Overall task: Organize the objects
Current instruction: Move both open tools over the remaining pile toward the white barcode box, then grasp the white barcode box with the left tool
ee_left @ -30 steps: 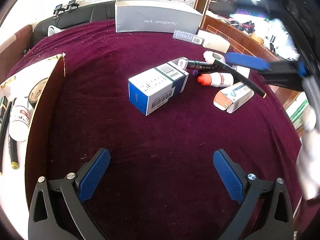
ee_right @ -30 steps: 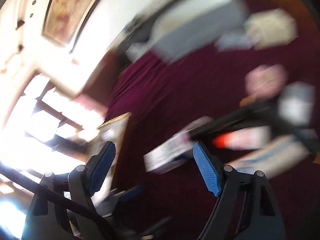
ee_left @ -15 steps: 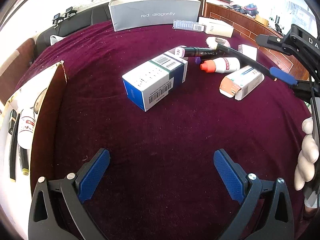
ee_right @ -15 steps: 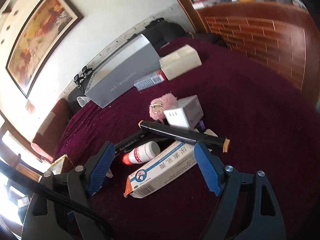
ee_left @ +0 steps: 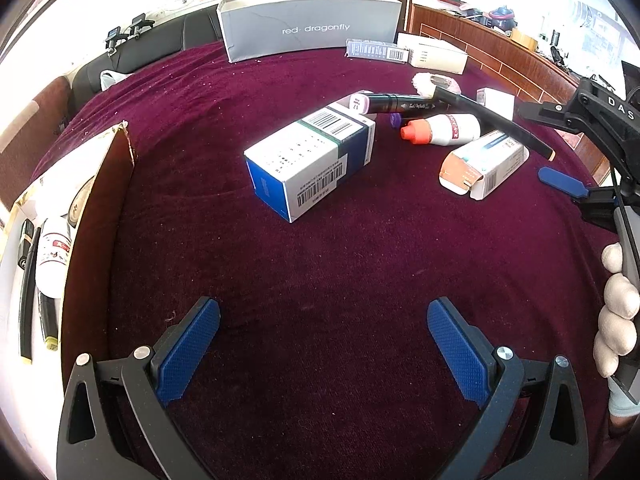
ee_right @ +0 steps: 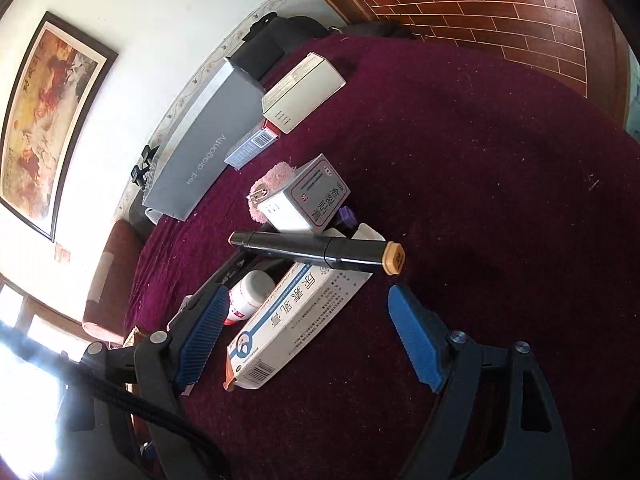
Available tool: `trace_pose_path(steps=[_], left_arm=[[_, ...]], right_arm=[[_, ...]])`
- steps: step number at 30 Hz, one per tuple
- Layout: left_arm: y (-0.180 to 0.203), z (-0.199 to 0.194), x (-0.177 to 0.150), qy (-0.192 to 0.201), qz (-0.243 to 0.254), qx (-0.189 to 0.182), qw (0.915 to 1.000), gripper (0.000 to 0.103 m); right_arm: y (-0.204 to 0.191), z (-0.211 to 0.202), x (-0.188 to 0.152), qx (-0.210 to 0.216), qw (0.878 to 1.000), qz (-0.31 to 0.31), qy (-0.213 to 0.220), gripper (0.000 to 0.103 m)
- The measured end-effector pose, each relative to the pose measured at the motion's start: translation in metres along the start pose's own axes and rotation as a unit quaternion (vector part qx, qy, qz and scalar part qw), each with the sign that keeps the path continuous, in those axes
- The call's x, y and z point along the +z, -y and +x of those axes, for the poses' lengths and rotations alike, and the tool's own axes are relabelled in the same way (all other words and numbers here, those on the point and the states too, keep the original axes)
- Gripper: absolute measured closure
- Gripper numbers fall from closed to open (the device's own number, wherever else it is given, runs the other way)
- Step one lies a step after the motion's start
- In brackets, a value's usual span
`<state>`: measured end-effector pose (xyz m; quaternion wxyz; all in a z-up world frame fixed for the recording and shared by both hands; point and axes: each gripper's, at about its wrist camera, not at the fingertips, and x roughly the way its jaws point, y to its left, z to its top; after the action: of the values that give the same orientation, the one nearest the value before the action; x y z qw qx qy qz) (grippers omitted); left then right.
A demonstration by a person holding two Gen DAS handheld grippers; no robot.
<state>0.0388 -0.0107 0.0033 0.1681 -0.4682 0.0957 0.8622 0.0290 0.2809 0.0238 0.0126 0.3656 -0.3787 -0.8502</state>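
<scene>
The left gripper (ee_left: 323, 342) stood wide open at the bottom of the left wrist view, with only the dark red cloth (ee_left: 320, 264) of the worktop between its blue pads. Nothing was held in it.

The right gripper (ee_right: 308, 330) was also wide open. In the right wrist view, a long white box with blue writing (ee_right: 294, 316) lay between its two blue pads, but the pads did not press on it. A black marker with a tan end (ee_right: 320, 252) lay across the top end of that box, near the middle of the frame. A small white bottle with a red cap (ee_right: 249, 292) lay just beside the box, at its left, partly behind the left pad. Above the marker stood a small white box with red print (ee_right: 306, 200), and a fluffy pink thing (ee_right: 270, 184) sat just behind it; it was hard to tell what it was.

In the left wrist view, a blue and white box with barcodes (ee_left: 310, 160) lay on its side in the middle of the frame. A big grey box (ee_left: 310, 24) stood at the top. At the left edge, a flat box (ee_left: 96, 208) held pens and a bottle. At the right edge, a hand (ee_left: 618, 312) gripped the handle of the right gripper.
</scene>
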Motion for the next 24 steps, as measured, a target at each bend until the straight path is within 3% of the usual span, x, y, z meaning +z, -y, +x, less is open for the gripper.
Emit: trace_pose_path(steps=[5, 8, 11, 15, 21, 23, 24], left_arm=[[-0.006, -0.013, 0.017, -0.006, -0.001, -0.032, 0.9995, 0.002], [-0.009, -0.028, 0.042, 0.031, 0.027, 0.001, 0.9992, 0.002], [-0.006, -0.025, 0.068, 0.044, 0.069, 0.026, 0.9963, 0.002], [0.005, 0.008, 0.089, 0.031, 0.138, 0.045, 0.9889, 0.002], [0.028, 0.046, 0.093, 0.029, 0.211, 0.099, 0.9720, 0.002], [0.030, 0.045, 0.094, 0.036, 0.208, 0.101, 0.9723, 0.010], [0.029, 0.044, 0.095, 0.031, 0.198, 0.090, 0.9756, 0.032]], right_arm=[[0.001, 0.001, 0.000, 0.010, 1.000, -0.002, 0.000, 0.017], [0.000, 0.002, -0.001, 0.016, 1.000, -0.006, 0.003, 0.013], [-0.002, 0.002, -0.003, 0.016, 1.000, -0.009, 0.007, 0.009], [-0.002, 0.003, -0.001, 0.038, 0.999, -0.003, 0.003, 0.000], [-0.011, 0.007, -0.002, 0.020, 0.999, -0.029, -0.010, 0.000], [-0.011, 0.007, -0.002, 0.019, 0.999, -0.030, -0.009, 0.000], [-0.011, 0.007, -0.002, 0.018, 0.999, -0.030, -0.009, 0.000]])
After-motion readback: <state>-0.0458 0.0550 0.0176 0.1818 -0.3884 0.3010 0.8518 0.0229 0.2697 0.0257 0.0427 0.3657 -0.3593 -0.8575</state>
